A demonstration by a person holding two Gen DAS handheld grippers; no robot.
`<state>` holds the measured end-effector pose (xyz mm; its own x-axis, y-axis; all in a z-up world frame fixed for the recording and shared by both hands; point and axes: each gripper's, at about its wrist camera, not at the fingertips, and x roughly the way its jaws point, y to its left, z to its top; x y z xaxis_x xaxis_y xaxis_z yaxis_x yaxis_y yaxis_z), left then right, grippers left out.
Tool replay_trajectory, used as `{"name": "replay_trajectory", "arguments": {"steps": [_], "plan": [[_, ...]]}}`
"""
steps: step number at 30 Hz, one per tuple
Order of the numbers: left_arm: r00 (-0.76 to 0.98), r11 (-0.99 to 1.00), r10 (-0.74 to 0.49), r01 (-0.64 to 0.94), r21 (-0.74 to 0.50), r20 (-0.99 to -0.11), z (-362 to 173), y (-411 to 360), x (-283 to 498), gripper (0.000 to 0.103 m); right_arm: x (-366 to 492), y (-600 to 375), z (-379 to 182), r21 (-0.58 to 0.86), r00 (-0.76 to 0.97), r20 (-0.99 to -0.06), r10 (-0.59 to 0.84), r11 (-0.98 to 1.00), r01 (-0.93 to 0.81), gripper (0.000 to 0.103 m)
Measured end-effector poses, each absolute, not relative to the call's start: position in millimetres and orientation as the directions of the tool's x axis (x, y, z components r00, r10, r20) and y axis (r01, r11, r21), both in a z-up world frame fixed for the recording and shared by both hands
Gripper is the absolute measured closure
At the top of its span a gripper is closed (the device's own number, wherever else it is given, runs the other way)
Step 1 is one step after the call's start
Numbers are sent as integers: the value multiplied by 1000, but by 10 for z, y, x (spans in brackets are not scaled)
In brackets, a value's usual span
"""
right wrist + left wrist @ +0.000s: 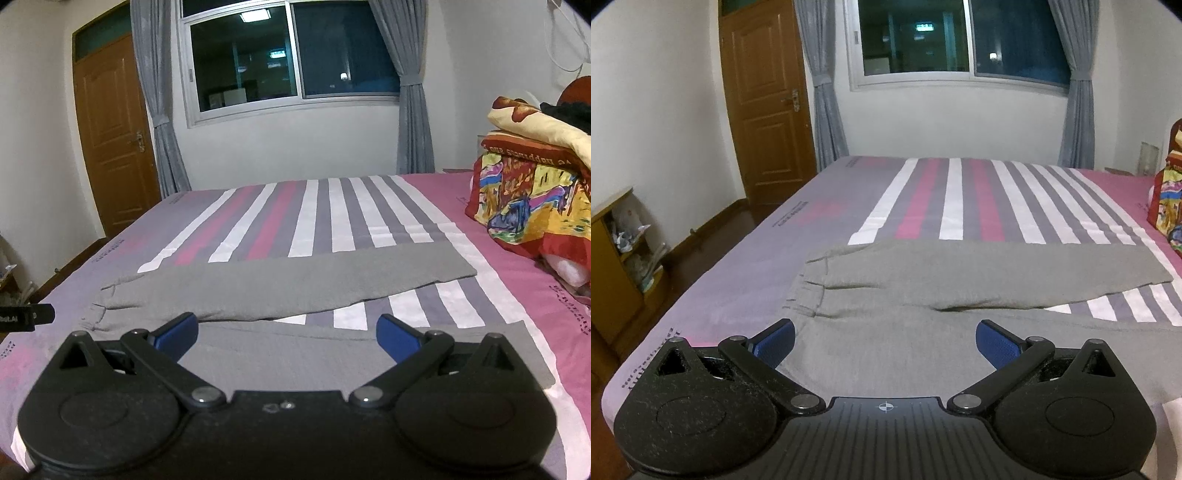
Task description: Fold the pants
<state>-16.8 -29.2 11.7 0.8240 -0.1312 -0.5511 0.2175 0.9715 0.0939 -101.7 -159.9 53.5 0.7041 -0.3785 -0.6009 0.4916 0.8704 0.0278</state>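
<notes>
Grey pants (960,273) lie flat across the striped bed, waistband at the left, two legs running right in a V. They also show in the right wrist view (288,288). My left gripper (885,341) is open and empty, hovering over the near leg close to the waistband (809,295). My right gripper (287,334) is open and empty, above the near leg (295,354) further along. A bit of the left gripper (26,316) shows at the left edge of the right wrist view.
The bed (923,199) has a pink, grey and white striped sheet. A pile of colourful bedding (532,199) sits at the right. A wooden shelf (613,258) stands left of the bed, a door (764,110) and window behind.
</notes>
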Motion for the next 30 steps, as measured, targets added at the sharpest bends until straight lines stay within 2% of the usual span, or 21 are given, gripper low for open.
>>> {"name": "replay_trajectory", "arguments": {"steps": [30], "plan": [[820,970,-103,208,126,-563,49,-445,216,0,-671,-1602,465,19,697,-617,-365,878,477,0]]}}
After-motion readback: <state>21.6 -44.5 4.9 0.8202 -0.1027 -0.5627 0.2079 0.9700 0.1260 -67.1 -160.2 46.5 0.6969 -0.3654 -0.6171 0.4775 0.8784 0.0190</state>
